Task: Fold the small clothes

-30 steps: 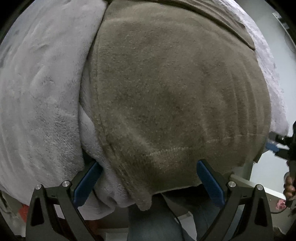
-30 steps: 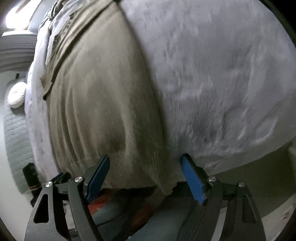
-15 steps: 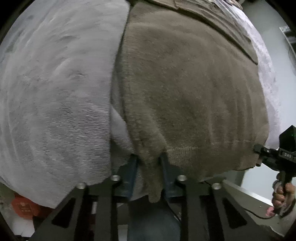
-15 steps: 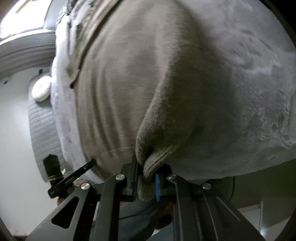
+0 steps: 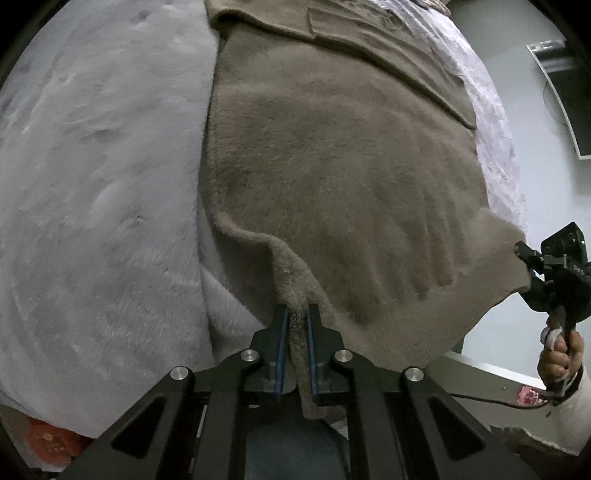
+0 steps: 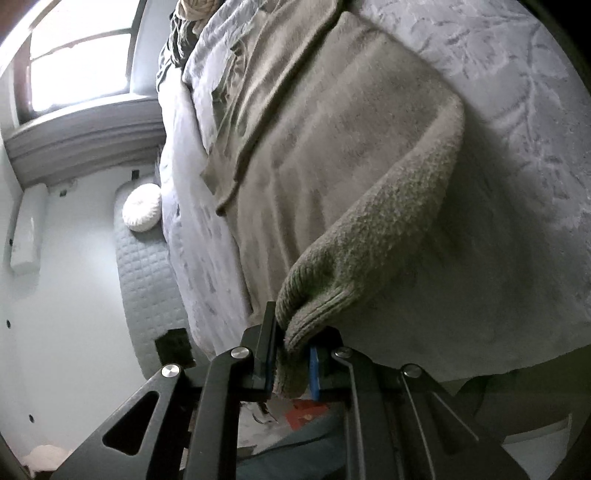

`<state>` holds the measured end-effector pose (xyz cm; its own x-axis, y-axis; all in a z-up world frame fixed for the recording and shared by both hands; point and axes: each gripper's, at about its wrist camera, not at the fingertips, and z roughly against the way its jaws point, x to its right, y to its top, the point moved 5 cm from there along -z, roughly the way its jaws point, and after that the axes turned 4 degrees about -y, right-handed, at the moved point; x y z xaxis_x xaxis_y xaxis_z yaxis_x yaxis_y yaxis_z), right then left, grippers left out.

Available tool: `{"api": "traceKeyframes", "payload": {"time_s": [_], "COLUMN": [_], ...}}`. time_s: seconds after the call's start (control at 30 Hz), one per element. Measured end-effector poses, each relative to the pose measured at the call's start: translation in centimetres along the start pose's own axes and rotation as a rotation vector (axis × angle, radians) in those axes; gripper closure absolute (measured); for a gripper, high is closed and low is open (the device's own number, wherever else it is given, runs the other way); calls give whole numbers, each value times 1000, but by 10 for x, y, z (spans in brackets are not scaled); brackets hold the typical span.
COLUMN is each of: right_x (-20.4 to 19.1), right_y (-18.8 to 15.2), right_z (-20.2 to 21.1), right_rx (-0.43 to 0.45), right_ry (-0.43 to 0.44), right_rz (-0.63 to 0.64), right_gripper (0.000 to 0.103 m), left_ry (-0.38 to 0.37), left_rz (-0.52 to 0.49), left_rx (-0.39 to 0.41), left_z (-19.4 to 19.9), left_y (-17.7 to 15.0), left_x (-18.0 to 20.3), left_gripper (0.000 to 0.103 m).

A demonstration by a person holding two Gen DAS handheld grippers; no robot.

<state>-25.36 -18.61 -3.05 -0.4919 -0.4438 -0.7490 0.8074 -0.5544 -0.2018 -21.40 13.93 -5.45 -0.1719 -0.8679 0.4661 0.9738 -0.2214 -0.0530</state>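
Observation:
A brown knit sweater [image 5: 332, 166] lies spread on a grey fleece blanket [image 5: 92, 184]. My left gripper [image 5: 295, 325] is shut on the sweater's near hem corner, and a strip of the hem hangs down between the blue pads. That corner is raised off the blanket in a ridge. In the right wrist view my right gripper [image 6: 291, 354] is shut on the ribbed hem of the sweater [image 6: 332, 147], with the fabric bunched and lifted. The left wrist view also shows the right gripper [image 5: 524, 254] at the sweater's other hem corner, carried by a person's hand [image 5: 557, 358].
The blanket [image 6: 517, 184] covers a bed. More clothes [image 6: 184, 33] are piled at its far end below a bright window [image 6: 74, 55]. A round white cushion [image 6: 142, 212] lies on quilted grey padding beside the bed. An orange-red object [image 5: 48, 439] sits low at the left.
Both grippers went from open around the sweater's hem to shut on it. Both hem corners have since risen off the blanket.

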Motion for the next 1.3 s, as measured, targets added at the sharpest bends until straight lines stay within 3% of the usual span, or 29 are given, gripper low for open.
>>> {"api": "traceKeyframes", "payload": {"time_s": [0.13,0.37,0.4,0.57,0.73,0.83,1.07,1.13,1.3], "right_x": [-14,-50,-54,-68,-59,-50,-34,-32,-19], "right_y": [8,44,49,71,93,110,150,158,173], "right_z": [8,20,22,17,9,-1,-34,-39,-56], "right_rx": [33,141,160,218,234,226,124,99,53], "right_ry": [47,116,121,141,135,118,52,30,-2], "right_rz": [-4,-14,-16,-47,-114,-161,-230,-233,-274], "right_gripper": [88,88,88,88,88,88,88,88,88], "left_ry": [-121,-170,-159,45,54,91,180,197,332], "left_rz": [47,-25,-38,-219,-231,-259,-328,-400,-615], "left_rx": [36,143,151,168,117,123,176,154,128], "left_z": [14,65,67,73,63,55,62,58,25], "left_y": [19,81,90,107,105,107,108,99,74], "left_x": [6,9,10,9,1,9,35,47,78], "left_gripper": [92,92,92,92,89,39,39,39,39]}}
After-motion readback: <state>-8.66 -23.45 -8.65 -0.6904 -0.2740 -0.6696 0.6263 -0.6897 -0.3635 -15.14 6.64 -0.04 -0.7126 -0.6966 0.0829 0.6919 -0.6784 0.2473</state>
